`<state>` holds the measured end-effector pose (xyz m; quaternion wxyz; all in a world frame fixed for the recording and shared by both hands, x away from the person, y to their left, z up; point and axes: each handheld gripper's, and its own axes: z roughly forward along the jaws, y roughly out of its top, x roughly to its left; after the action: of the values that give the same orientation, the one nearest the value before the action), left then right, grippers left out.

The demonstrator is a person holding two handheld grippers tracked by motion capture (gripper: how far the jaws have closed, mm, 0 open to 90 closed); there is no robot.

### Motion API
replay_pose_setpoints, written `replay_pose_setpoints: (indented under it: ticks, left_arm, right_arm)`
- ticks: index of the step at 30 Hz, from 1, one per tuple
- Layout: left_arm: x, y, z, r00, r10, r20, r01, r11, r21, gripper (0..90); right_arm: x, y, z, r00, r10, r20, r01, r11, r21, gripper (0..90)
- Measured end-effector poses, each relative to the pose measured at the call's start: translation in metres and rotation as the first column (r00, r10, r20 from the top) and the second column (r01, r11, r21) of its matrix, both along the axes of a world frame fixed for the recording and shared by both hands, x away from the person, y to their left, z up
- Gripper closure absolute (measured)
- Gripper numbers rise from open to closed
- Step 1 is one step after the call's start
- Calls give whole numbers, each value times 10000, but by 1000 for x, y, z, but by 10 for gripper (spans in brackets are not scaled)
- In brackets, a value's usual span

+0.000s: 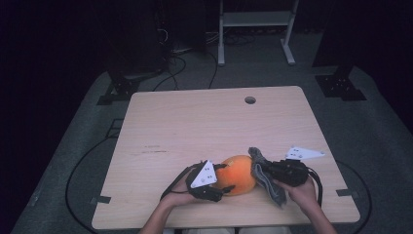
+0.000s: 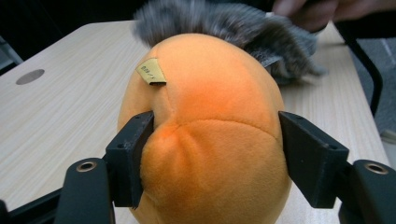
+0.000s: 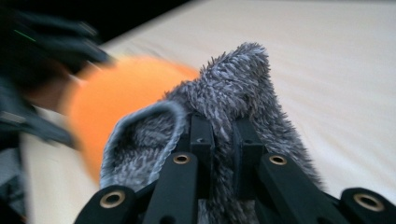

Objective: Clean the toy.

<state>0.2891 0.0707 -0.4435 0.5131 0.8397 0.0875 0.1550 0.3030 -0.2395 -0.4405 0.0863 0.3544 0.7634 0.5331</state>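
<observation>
Orange plush ball (image 1: 238,174), grey cloth (image 1: 265,176)

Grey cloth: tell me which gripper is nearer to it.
Right. The right gripper has the grey cloth pinched between its fingers; the left gripper is across the orange plush ball, straddling it.

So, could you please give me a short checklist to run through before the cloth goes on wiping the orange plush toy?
1. Right gripper shut on the grey fluffy cloth: ok.
2. Left gripper jaws around the orange plush toy: ok, one on each side.
3. Left jaws pressing firmly: cannot tell; the left pad dents the plush, the right pad's contact is unclear.
4. Cloth touching the toy: ok in the left gripper view, at its far side.
5. Toy resting on the wooden table: ok.
</observation>
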Motion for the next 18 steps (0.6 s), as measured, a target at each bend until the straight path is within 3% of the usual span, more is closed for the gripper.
replay_pose_setpoints:
  ticks: [2,3,5,7,9,10,12,13,15,16,18]
  left_arm:
    - [1,0,0,10000,63,-73,-63,9999,-82,296]
    - [1,0,0,10000,64,-63,-65,10000,-70,295]
    - [1,0,0,10000,40,-56,-40,10000,-42,293]
    - [1,-1,0,10000,50,-25,-50,10000,-39,293]
    - [0,-2,1,10000,-38,-62,37,10000,-60,287]
    - [1,-1,3,9998,-47,-181,44,9999,-160,268]
    - [5,1,7,9976,210,-662,-244,9984,-514,196]
    - [8,1,8,9921,665,-1067,-722,9961,-509,168]
    - [12,-2,5,9839,854,-1568,-918,9952,-339,116]
    - [11,-3,3,9840,759,-1614,-817,9962,-297,147]
    - [8,-6,2,9900,698,-1225,-726,9972,-188,244]
  right_arm:
    - [5,-3,-8,9984,-401,-405,383,9983,-442,810]
    - [5,-5,-7,9978,-518,-415,502,9979,-404,810]
    - [1,-4,1,9990,-445,60,446,9987,-254,810]
    - [-7,1,15,9973,71,735,-95,9995,314,809]
    - [-9,9,20,9949,454,901,-464,9989,97,810]
    - [-10,15,17,9948,496,891,-472,9985,-288,810]
    - [-9,15,10,9965,389,736,-365,9988,-338,810]
    - [-8,12,9,9970,373,683,-356,9990,-252,810]
    - [-8,9,9,9970,358,689,-334,9988,-356,810]
    - [-8,8,9,9974,293,654,-267,9988,-400,809]
    - [-8,6,10,9977,228,632,-198,9987,-472,810]
